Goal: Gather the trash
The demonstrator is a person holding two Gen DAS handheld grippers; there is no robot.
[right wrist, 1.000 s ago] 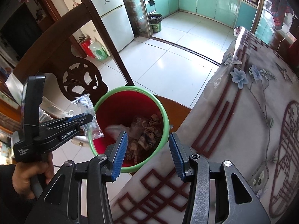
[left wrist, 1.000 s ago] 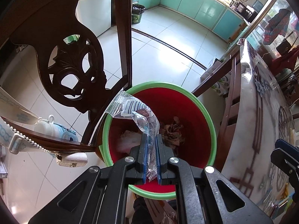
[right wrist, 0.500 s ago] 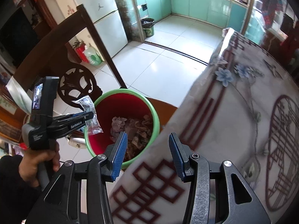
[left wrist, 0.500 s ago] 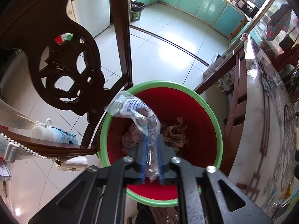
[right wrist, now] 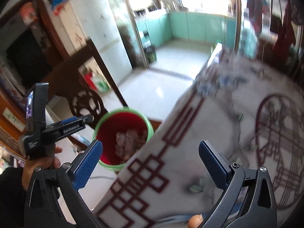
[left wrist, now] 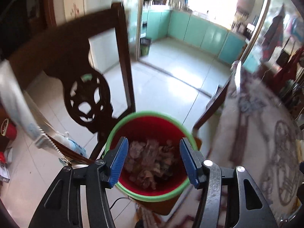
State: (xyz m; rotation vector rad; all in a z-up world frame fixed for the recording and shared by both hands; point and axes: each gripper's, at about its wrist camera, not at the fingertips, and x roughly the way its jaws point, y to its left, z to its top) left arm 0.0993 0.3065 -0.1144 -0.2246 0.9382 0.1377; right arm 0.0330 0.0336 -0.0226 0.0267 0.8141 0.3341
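Observation:
A red bin with a green rim [left wrist: 121,125] stands on a chair seat beside the table and holds crumpled brownish trash [left wrist: 150,157]. My left gripper [left wrist: 153,161] is open and empty right above the bin. The bin [right wrist: 98,125] also shows in the right wrist view with the left gripper [right wrist: 83,121] beside it at its left. My right gripper [right wrist: 150,163] is open wide and empty over the table edge. The clear plastic wrapper is out of sight.
A carved dark wooden chair back [left wrist: 83,87] rises left of the bin. The table with a white patterned cloth [right wrist: 218,133] fills the right. A white fridge [right wrist: 98,38] and a tiled floor [left wrist: 171,76] lie beyond. Both views are blurred.
My left gripper has opened and let go of the clear plastic wrapper, which is gone from view. Both grippers have risen and tilted up. My right gripper has opened wider.

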